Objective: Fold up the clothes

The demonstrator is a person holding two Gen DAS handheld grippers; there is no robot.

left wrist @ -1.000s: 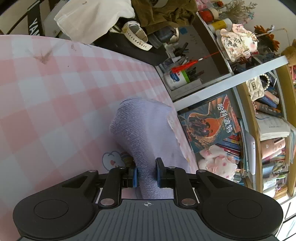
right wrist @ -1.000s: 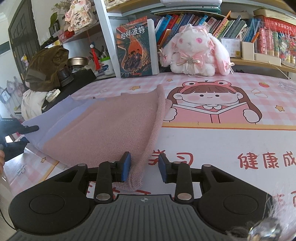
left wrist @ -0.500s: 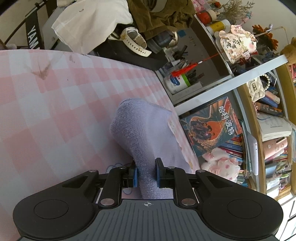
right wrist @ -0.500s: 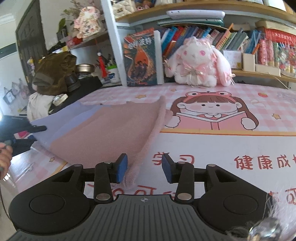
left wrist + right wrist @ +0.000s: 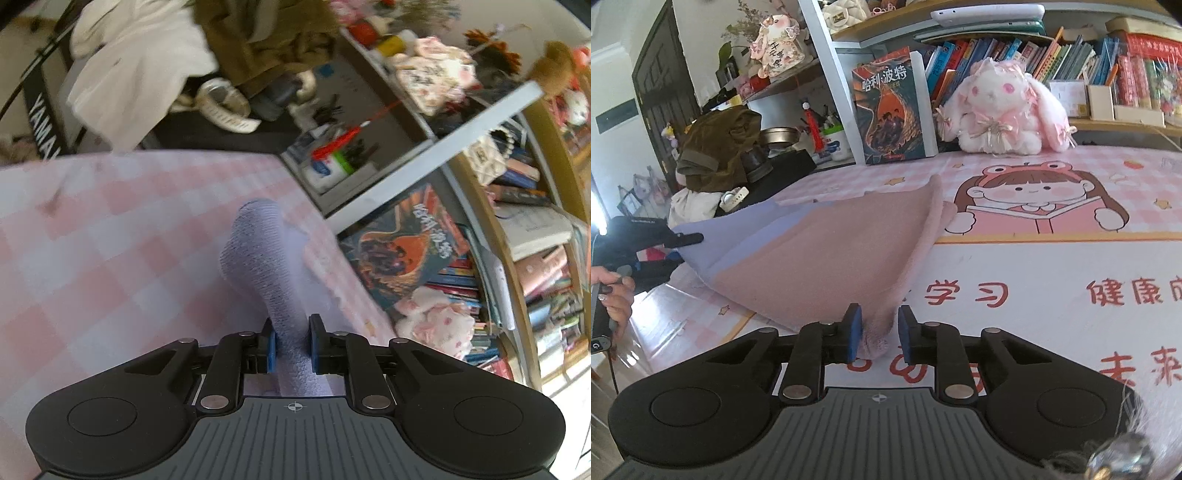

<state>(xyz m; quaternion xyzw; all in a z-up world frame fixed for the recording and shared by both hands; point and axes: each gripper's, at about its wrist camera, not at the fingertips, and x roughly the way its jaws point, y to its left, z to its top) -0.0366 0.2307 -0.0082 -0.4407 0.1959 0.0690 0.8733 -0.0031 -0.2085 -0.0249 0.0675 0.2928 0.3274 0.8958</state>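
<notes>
— What can't you make out from here?

— My left wrist view is smeared; the shelf clutter is too blurred for me to name. The lilac cloth runs between my left gripper pads and vanishes behind the housing.

— And the right side?

— The pink cloth bunches between my right gripper pads; whether they pinch it, I can't tell. The hand is cut by the frame edge.

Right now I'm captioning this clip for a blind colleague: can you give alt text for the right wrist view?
The right gripper straddles the near corner of a pink and lavender cloth spread on a pink cartoon desk mat. Behind stand a plush bunny and bookshelves.
</notes>
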